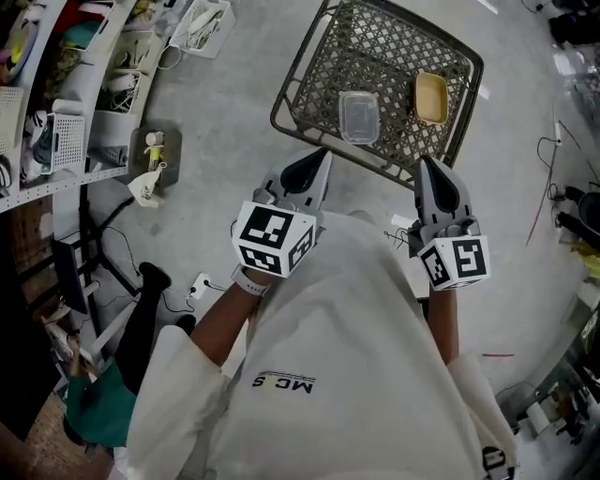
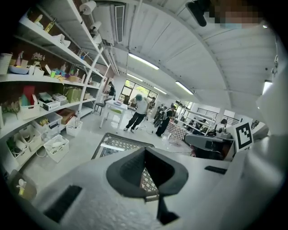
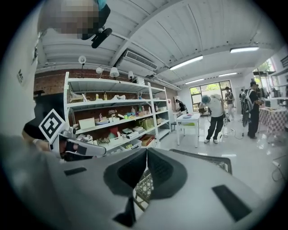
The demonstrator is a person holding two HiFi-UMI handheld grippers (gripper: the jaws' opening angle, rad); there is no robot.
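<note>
– Across the upper middle of the head view, what is laid on the grey concrete floor (image 1: 225,103)?
– A dark wire basket (image 1: 394,52) is set flat there. A clear lidded tub (image 1: 359,117) is seen near its lower edge, and a pale yellow tub (image 1: 431,97) lies to the right, apart from it.
– And the room?
– Stocked white shelves (image 1: 56,112) are ranged along the upper left, with a white bin (image 1: 199,26) on the floor beside them. A long bright hall is shown in the gripper views, with strip lights overhead, a white table (image 3: 189,117) and people standing far back.
– How are the grippers held?
– Both are drawn in close against the white shirt (image 1: 356,356), forearms bent, jaws pointed up the frame at the basket's near rim. The left gripper (image 1: 321,155) is placed below the clear tub, the right gripper (image 1: 427,164) below the yellow one.
– The fingers?
– On each gripper the dark pads are pressed together at the tips, nothing pinched between them; only basket mesh is seen beyond
</note>
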